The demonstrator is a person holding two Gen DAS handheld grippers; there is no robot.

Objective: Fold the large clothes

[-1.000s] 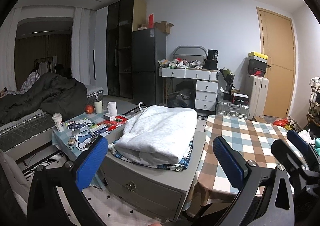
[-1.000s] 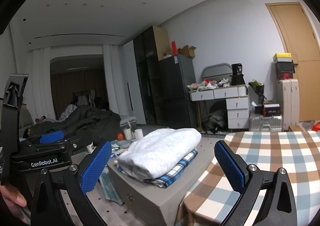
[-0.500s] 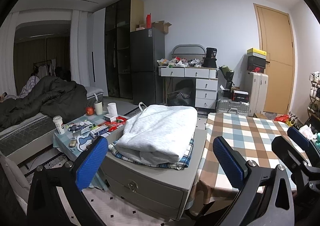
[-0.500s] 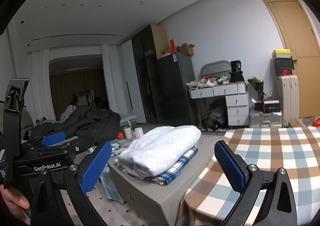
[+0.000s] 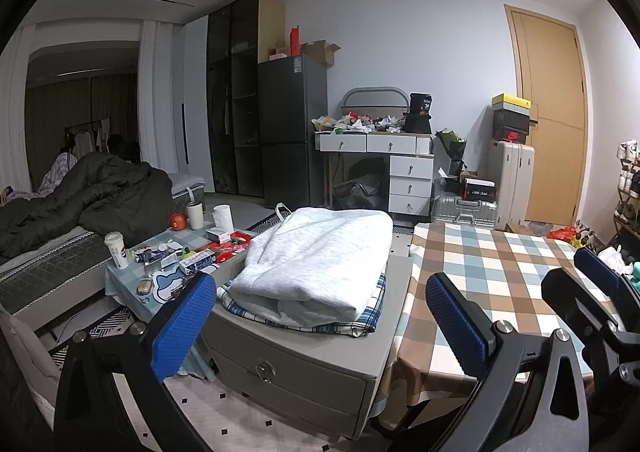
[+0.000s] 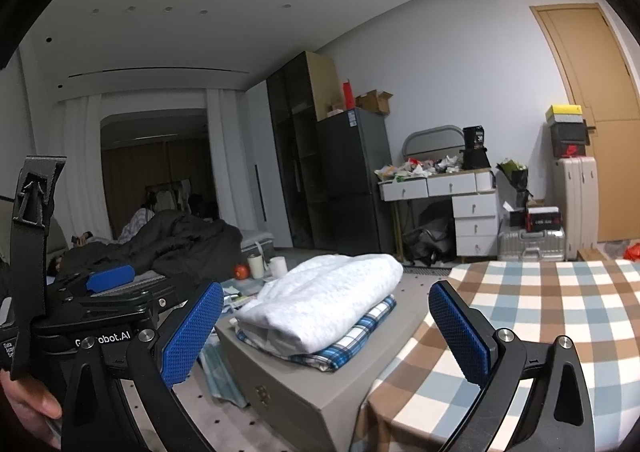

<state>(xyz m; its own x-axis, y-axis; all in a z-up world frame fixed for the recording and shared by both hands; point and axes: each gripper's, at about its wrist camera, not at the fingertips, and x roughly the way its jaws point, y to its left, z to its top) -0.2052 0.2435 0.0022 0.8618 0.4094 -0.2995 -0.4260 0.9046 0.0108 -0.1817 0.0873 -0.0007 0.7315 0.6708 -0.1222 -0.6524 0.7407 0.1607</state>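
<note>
A folded light-grey sweatshirt [image 5: 320,260] lies on top of a folded blue plaid garment [image 5: 368,316], and the two make a neat stack on a grey drawer cabinet [image 5: 296,368]. Just to the right of the cabinet stands a table under a brown, blue and white checked tablecloth [image 5: 500,272], bare on the part in view. To the cabinet's left a low side table [image 5: 132,284] is crowded with cups, packets and a red round fruit, and beyond it a dark duvet [image 5: 92,196] is heaped on a bed.

The left gripper [image 5: 320,320] hangs in the air in front of the stack, its blue-padded jaws spread wide with nothing between them. The right gripper [image 6: 324,328] is likewise gaping and empty, held beside the left one, facing the stack and the table edge. A fingertip of the person's hand [image 6: 28,408] shows at the lower left of the right wrist view.
</note>
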